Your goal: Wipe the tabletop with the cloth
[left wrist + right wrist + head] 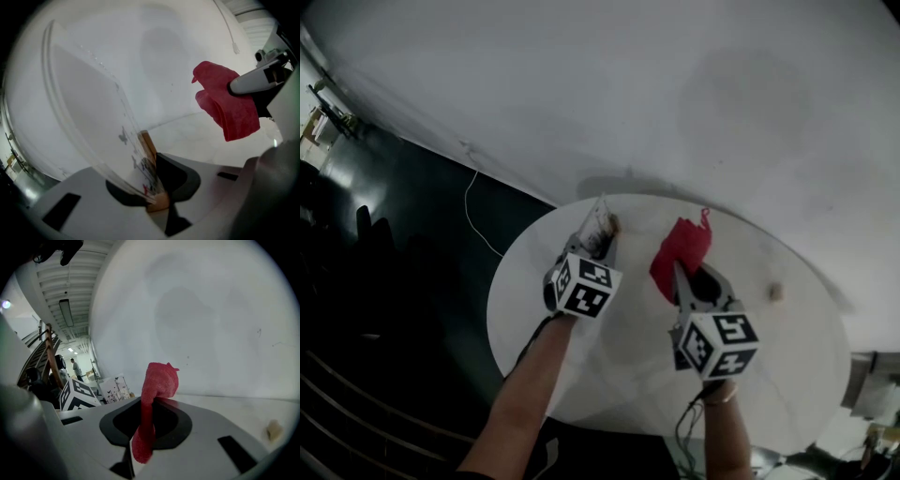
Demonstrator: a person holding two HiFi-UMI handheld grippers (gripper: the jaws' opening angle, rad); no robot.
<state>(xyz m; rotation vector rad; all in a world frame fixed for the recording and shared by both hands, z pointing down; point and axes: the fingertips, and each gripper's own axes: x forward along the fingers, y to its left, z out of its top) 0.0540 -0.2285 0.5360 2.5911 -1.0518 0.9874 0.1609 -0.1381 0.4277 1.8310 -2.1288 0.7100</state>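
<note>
— Right gripper [682, 281] is closest. Its jaws are pinched shut on the soft, fuzzy red cloth [682, 246]. See how the cloth flops over?
— Yes. It looks held up in the air over the round white tabletop [787, 370], not lying on it. Is it heavy?
— No, I think it is light and squishy. It bends any way, so it will not break.
— Where is a good spot to hold it?
— By a bunched edge, so most of it hangs free to rub the tabletop.
— And the left gripper [598, 239]?
— Its jaws are shut on a thin clear plastic wrapper [93, 117] with a brown end. That one looks slippery and crinkly.
</note>
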